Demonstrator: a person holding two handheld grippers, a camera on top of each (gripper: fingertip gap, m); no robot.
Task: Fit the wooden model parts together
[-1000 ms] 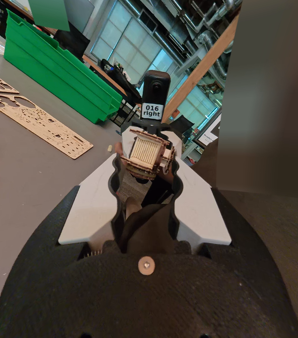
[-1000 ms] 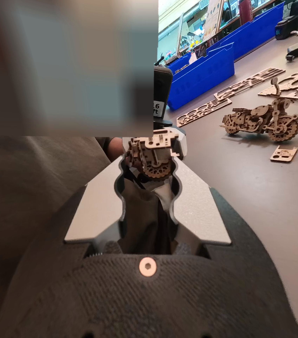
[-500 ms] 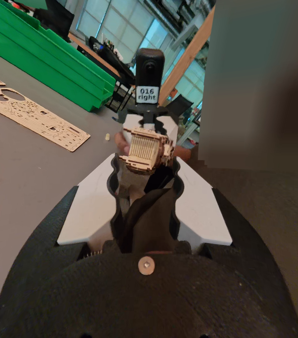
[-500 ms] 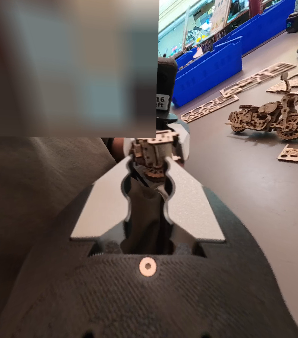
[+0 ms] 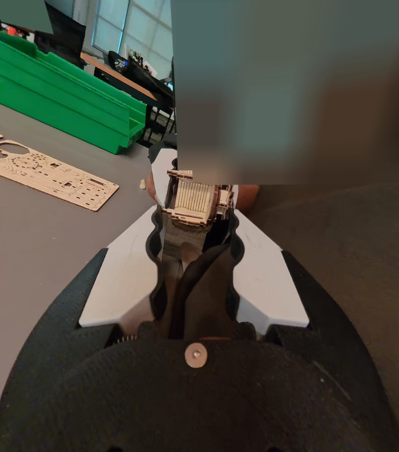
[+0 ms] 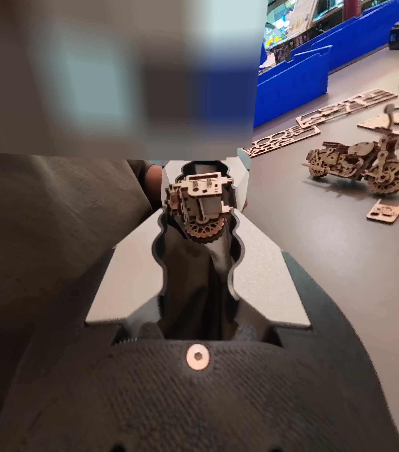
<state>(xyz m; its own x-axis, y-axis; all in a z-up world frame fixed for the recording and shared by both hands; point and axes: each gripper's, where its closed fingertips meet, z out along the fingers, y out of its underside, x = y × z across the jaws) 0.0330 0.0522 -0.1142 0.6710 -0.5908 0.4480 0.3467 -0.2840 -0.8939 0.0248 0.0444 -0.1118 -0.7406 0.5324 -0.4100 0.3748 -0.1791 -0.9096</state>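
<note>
- Where both views meet, the small pale laser-cut wooden model piece with a spoked wheel (image 6: 199, 208) hangs above the grey table (image 5: 34, 244), its top cut off by blur.
- Left tongs (image 5: 194, 215) and right tongs (image 6: 199, 215) both flank it; actual clamping is hard to tell.

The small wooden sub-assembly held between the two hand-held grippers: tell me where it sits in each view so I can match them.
Left wrist view: the small wooden sub-assembly sits just above centre, slatted face to the camera, at the fingertips.
Right wrist view: just above centre, spoked wheel lowest, at the fingertips.
Shared landmark: the grey table, beside the sub-assembly in both; the opposing hand-held gripper also shows behind it.
</note>
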